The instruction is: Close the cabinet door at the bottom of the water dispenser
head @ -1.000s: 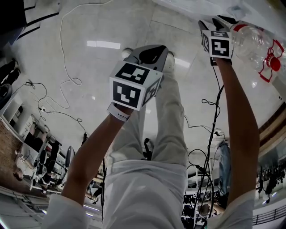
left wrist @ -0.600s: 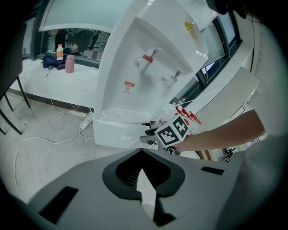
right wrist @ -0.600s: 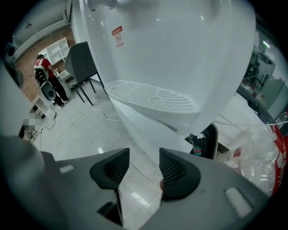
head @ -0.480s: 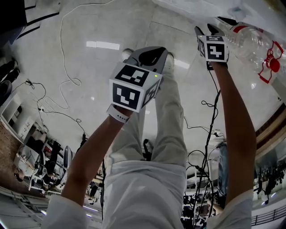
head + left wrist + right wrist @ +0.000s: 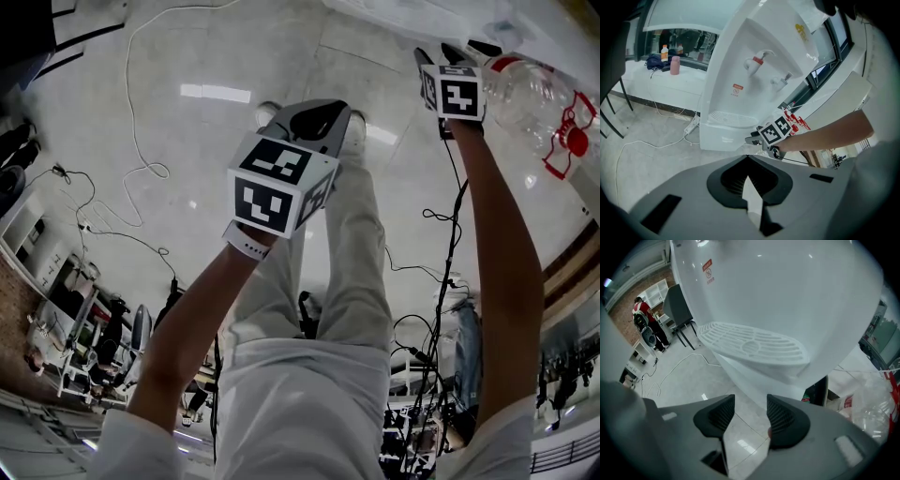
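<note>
The white water dispenser stands ahead, its drip tray close above my right gripper. That gripper is open; its jaws have just been closing a little, and only floor shows between them. Below the tray the dispenser's white lower front slants down, with a dark opening at its right edge. I cannot tell how the cabinet door stands. In the left gripper view the right gripper reaches toward the dispenser's base. My left gripper hangs back, shut and empty, over the person's legs.
A clear plastic bottle with red parts lies right of the dispenser. White cables and a power strip run over the tiled floor. A pink bottle stands on a ledge at the left. A person in red is far off.
The right gripper drifted slightly left and came back to about where it was. The left gripper has kept still.
</note>
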Demonstrator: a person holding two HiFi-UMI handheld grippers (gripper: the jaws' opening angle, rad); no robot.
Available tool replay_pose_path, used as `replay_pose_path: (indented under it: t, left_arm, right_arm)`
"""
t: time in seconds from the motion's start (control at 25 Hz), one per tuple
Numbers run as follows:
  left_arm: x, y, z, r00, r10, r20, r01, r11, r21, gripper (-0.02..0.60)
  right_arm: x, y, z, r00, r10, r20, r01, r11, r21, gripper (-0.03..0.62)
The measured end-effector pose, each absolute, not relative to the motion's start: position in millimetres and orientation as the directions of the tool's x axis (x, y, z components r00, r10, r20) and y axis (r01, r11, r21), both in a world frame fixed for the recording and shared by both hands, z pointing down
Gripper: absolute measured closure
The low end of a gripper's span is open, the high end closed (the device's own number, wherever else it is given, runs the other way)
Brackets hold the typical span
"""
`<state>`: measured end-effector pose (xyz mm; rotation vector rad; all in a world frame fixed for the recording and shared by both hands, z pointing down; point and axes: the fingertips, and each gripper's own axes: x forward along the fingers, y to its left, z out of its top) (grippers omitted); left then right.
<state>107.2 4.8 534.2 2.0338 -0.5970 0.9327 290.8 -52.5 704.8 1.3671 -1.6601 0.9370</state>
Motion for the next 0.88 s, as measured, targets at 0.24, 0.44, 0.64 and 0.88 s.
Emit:
replay_pose_path:
  t: [0.24,0.44,0.64,0.88]
  left_arm:
    - [108.9,2.9,535.1,0.614,-0.08,0.785,-0.679,-0.562,0.473,0.575]
    - [113.3,0.4,535.3,0.615,-0.076,0.785,-0.676,-0.563,0.475,0.575]
    - [119.1,-2.4,534.3,0.617,-0.074,0.783,-0.674,-0.563,0.478,0.575]
    - [121.7,-1.8,533.7,0.618,-0.066,0.783,-0.67,-0.566,0.481,0.575]
  right_arm:
    - [296.6,-61.2,704.4,-0.121,-0.421,0.899,-0.985,0.161,-0.057,0.376]
    - [302.3,-69.0,704.4,-0.116,-0.429,0.896,-0.985,0.167,-0.048,0.376]
    - [307.3,-74.7,704.3,-0.119,-0.429,0.895,-0.985,0.163,-0.053,0.376]
    - [306.9,-67.4,702.9,-0.111,-0.414,0.903,-0.986,0.158,-0.049,0.376]
